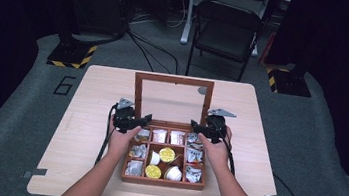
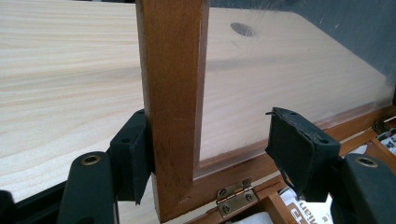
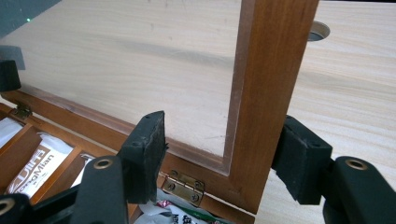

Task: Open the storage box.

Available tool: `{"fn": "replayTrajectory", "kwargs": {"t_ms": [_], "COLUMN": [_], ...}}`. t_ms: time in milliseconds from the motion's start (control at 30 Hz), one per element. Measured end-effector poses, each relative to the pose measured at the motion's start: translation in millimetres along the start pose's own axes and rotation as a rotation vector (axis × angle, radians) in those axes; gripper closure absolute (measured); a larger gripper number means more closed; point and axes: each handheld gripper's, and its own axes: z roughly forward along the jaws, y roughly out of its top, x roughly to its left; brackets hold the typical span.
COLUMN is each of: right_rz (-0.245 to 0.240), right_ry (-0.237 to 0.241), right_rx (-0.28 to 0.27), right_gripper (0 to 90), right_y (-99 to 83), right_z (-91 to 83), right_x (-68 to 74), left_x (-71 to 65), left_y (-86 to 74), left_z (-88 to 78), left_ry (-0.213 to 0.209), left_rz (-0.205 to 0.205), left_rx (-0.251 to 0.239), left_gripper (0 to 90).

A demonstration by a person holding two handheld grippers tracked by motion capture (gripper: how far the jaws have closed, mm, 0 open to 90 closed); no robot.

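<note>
**Both Grippers at the Raised Lid of the Compartment Box**

The pale wooden table (image 1: pixel 92 133) filled the middle of the high view; on it, toward six o'clock, sat the wooden box (image 1: pixel 162 181), its compartments holding sachets (image 1: pixel 159 135) and small foil-topped cups (image 1: pixel 166 154); the glass-paned lid (image 1: pixel 173 79) stood upright from the box's far edge, at twelve o'clock of the compartments.

The left gripper (image 1: pixel 140 120) was at nine o'clock of the lid's base; in the left gripper view the lid's left frame post (image 2: pixel 173 93) stood between the jaws, one pad touching its outer face, the other pad well clear over the glass; the jaws were released, not clamped.

The right gripper (image 1: pixel 198 127) was at three o'clock of the lid's base; in the right gripper view the right frame post (image 3: pixel 268 93) stood between its jaws, the outer pad just beside the wood, the inner pad apart; the jaws were likewise released.

Brass hinges (image 2: pixel 235 196) joined lid to box.
</note>
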Motion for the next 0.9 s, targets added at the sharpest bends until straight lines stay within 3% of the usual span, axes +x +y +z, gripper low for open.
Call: {"fn": "replayTrajectory", "kwargs": {"t_ms": [233,367,900], "right_rz": [0.023,0.009,0.030], "right_ry": [0.001,-0.006,0.001], "right_rx": [0.001,0.008,0.031], "right_gripper": [38.5,38.4,38.5], "right_y": [0.9,2.9,5.0], "right_z": [1.5,2.7,8.9], "right_x": [-2.1,-2.8,-5.7], "left_x": [0.9,1.9,5.3], "left_y": [2.8,3.4,4.1], "left_z": [5.0,6.6,11.9], "left_ry": [-0.008,-0.008,-0.004], "left_rz": [-0.021,-0.034,-0.039], "left_rx": [0.015,0.016,0.032], "left_gripper": [33.7,33.4,33.4]}}
